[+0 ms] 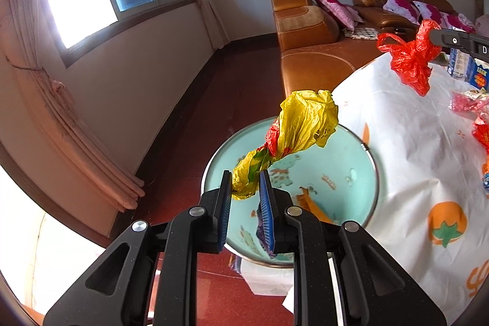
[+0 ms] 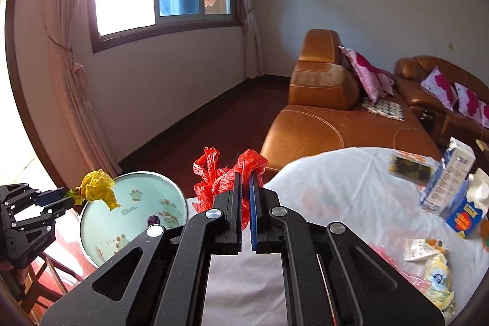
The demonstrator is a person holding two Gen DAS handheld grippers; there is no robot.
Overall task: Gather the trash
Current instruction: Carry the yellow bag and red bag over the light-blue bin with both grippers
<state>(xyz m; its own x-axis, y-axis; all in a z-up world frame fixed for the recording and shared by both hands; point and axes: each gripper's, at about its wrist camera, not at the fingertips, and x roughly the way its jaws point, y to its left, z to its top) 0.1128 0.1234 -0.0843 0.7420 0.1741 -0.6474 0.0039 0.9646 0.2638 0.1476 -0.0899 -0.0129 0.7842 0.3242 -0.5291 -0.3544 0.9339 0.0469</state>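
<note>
A white-clothed counter [image 2: 336, 197] carries milk cartons [image 2: 452, 188] and wrappers [image 2: 437, 274] at its far side, and a mint basin [image 1: 336, 167] sits below its edge. Over that basin the left gripper [image 1: 246, 191] holds a yellow bag [image 1: 305, 121] by its twisted tail, its fingers [image 1: 226, 197] clamped on the plastic. Above the counter's edge, beside the basin, the right gripper [image 2: 245, 197] has its fingers [image 2: 237, 197] pinched tight on a red bag [image 2: 220, 176].
</note>
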